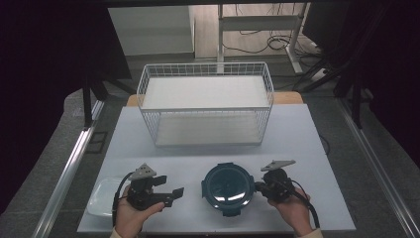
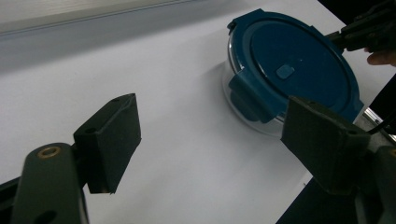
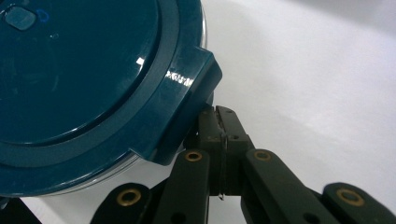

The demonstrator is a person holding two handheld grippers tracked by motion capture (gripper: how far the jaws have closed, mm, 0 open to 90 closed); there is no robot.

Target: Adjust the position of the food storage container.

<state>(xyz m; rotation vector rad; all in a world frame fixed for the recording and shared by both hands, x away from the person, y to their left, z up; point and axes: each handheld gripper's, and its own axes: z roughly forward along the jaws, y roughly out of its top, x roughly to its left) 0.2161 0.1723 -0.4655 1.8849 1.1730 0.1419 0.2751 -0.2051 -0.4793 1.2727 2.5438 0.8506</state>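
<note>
White worktop (image 1: 297,134) stood in a dim room, wire basket (image 1: 205,101) at its far side, white tray (image 1: 101,198) at near left. Round blue-lidded container (image 1: 229,189) sat near front, between both hands. Left hand-held gripper (image 1: 171,191) jaws apart, empty. Right gripper view showed right hand-held gripper (image 3: 219,121) jaws together, touching the lid's clip (image 3: 189,98).
</note>
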